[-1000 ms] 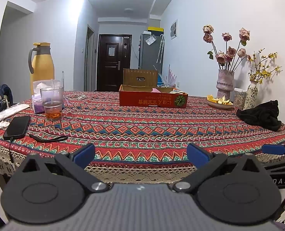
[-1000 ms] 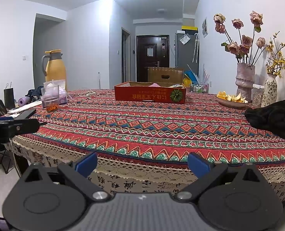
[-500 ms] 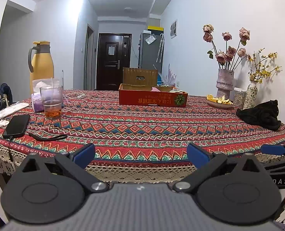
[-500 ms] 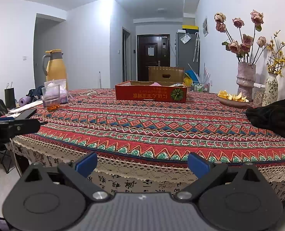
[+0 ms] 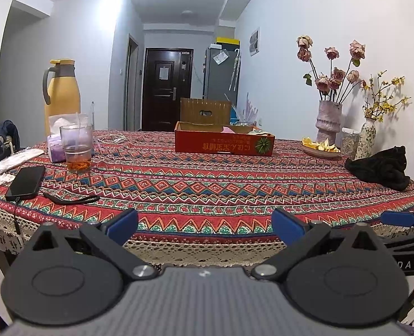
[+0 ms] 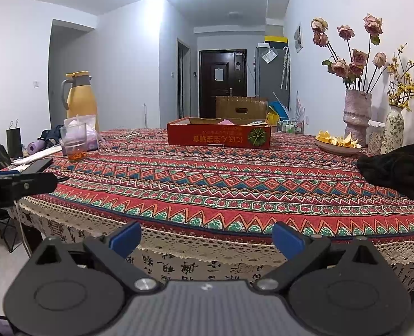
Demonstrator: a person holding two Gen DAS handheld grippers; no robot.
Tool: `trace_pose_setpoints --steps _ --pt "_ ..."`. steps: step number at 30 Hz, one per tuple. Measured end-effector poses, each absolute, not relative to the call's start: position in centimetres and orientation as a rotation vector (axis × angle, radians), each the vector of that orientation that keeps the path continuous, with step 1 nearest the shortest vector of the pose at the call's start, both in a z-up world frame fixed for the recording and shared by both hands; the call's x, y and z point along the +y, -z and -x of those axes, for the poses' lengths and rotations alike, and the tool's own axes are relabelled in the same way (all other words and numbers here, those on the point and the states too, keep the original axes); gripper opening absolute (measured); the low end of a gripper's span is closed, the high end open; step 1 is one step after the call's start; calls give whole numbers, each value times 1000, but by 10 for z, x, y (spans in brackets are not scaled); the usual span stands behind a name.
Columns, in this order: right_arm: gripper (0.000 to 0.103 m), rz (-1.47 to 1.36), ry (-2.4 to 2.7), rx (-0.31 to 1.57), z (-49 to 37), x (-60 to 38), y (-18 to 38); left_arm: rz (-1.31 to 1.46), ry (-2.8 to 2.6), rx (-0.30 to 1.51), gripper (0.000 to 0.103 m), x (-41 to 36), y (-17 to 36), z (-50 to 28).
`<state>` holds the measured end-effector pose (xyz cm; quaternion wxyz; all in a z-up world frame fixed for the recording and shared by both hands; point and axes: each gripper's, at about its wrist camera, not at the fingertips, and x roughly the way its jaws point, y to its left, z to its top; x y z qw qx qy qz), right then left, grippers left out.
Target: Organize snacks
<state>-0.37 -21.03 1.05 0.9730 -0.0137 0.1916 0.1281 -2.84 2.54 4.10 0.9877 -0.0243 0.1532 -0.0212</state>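
A shallow red cardboard box [image 5: 224,141] [image 6: 218,136] stands far across the patterned table, with pink and pale packets showing over its rim. My left gripper [image 5: 204,225] is open and empty at the table's near edge. My right gripper [image 6: 205,238] is also open and empty, held just off the near edge and a little lower. In the left wrist view the right gripper's blue tip [image 5: 397,218] shows at the right. The left gripper's black finger [image 6: 19,183] shows at the left of the right wrist view.
A glass of tea [image 5: 76,147], tissue pack, yellow flask [image 5: 62,92] and black phone [image 5: 26,179] sit at the left. A plate of peels [image 5: 321,147], two flower vases [image 5: 327,120] and a black cloth [image 5: 380,168] stand at the right. A wooden chair back [image 5: 205,111] rises behind the box.
Both grippers drifted slightly, so the table sits a touch lower in the left view than half a second ago. Jaws stay wide open and nothing on the table moved.
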Motion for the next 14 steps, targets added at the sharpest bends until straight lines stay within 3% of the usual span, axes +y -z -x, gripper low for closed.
trace_pose_setpoints --steps 14 --pt "100 30 -255 380 3 -212 -13 39 60 290 103 23 -44 31"
